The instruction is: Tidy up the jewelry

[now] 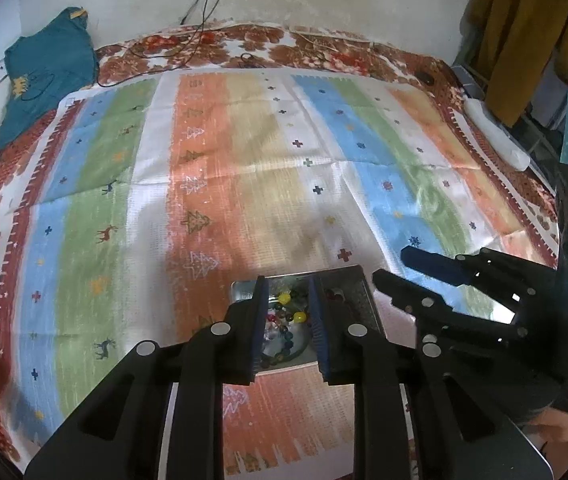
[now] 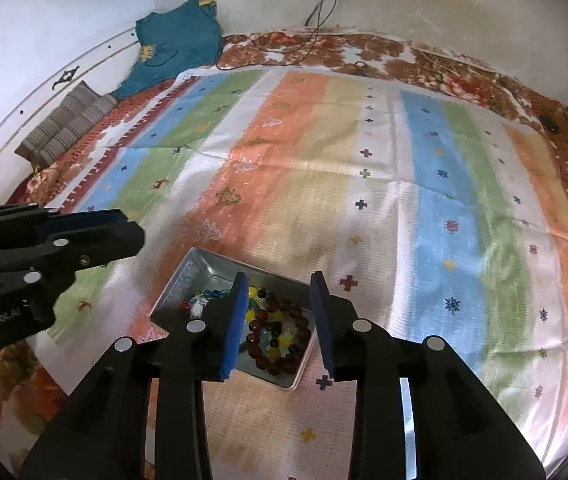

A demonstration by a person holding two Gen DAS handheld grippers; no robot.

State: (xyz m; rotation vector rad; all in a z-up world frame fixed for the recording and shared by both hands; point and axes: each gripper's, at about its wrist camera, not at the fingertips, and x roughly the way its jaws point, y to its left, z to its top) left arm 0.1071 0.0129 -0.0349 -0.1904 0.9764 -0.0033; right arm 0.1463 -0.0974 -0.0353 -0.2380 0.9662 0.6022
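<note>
Setting: lying on a bed, a striped mat (image 2: 424, 200) carrying a metal tin (image 2: 203, 266).
Jewelry: resting inside the tin — a dark red bead bracelet (image 2: 284, 320) coiled at the near end, loose coloured beads (image 2: 203, 294) gathered beside and within it; nothing of the kind showing out on the mat.
Left hand-held gripper (image 1: 286, 320): hovering over the tin, fingers spread apart, gripping nothing.
Right hand-held gripper (image 2: 275, 320): hovering over the bracelet, fingers spread wide, gripping nothing.
Step in hand: fitting two readings — reaching in to lift a piece out for sorting, or drawing away after dropping the last piece in.
Next move: depending on which reading holds; if picking, calling for a careful close on one strand, avoiding the tin wall.
</note>
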